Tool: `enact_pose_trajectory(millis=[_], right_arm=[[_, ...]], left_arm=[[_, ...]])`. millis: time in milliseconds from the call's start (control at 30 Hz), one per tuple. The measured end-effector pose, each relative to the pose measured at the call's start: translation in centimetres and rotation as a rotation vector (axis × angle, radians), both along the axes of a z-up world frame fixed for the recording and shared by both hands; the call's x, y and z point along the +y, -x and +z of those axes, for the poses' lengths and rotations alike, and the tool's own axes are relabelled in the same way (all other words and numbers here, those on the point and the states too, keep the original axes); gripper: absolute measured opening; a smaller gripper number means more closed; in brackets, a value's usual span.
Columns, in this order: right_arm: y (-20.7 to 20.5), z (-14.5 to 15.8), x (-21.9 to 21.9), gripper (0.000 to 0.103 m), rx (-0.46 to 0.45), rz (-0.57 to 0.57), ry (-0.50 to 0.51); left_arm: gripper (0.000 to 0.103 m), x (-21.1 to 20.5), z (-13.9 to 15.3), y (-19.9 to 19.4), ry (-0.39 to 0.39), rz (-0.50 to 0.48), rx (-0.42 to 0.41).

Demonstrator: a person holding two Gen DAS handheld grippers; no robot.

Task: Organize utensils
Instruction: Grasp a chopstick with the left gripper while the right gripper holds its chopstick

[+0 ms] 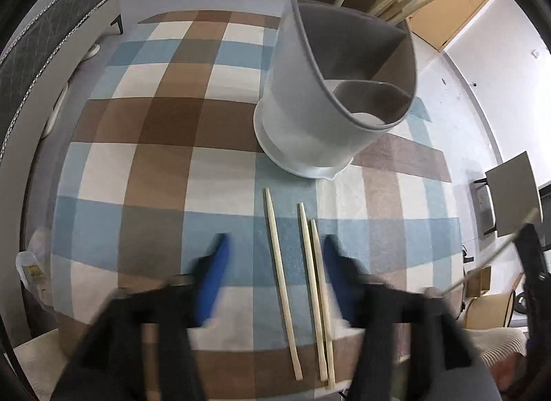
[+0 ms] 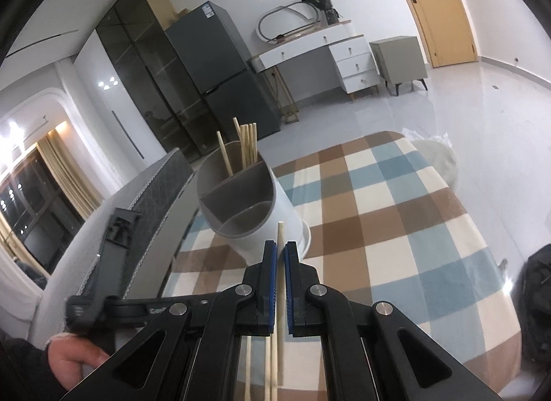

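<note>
Three pale wooden chopsticks [image 1: 282, 266] lying flat on the checked tabletop [image 1: 137, 166], roughly parallel, between the spread left fingers [image 1: 213, 273]. Grey divided utensil holder [image 1: 330, 91] standing upright beyond those fingertips, more chopsticks [image 1: 396, 1] leaning in its far compartment. One chopstick [image 2: 280, 284] pinched lengthwise between the right fingers [image 2: 268, 284].

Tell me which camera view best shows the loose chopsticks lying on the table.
The left wrist view: all three loose chopsticks lie in full length on the checked tablecloth. The right wrist view shows only short stretches of them below its claw.
</note>
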State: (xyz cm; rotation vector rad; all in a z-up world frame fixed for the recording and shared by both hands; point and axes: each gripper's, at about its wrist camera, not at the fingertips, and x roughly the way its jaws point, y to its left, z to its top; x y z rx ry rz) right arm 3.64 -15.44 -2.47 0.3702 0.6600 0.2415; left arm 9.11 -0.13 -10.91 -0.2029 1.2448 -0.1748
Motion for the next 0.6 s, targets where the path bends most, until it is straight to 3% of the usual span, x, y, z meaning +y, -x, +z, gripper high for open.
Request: enact_pose_trajectory(millis=[233,333,500,600], right_arm=[[-0.8,-0.6,-1.5,0.004,0.024,-0.025,-0.039],[-1.3,-0.8,-2.0,0.004,0.035,-0.033,-0.062],[-2.1,-1.1,-2.2,0.004,0.049,-0.031,-0.091],[-2.5,-1.2,-2.1,0.004,0.055,-0.028,-0.092]], left_arm=[[0.054,-2.3,-3.2,-1.9,-0.157,-0.049,0.068],[0.054,-2.2,-4.9,-3.0,-0.185,-0.034,0.103],[0.054,-3.7,-4.7,-3.7,-0.247,-0.085,0.061],[0.028,-4.3,-4.2,-3.7,-0.231,-0.078,0.051]])
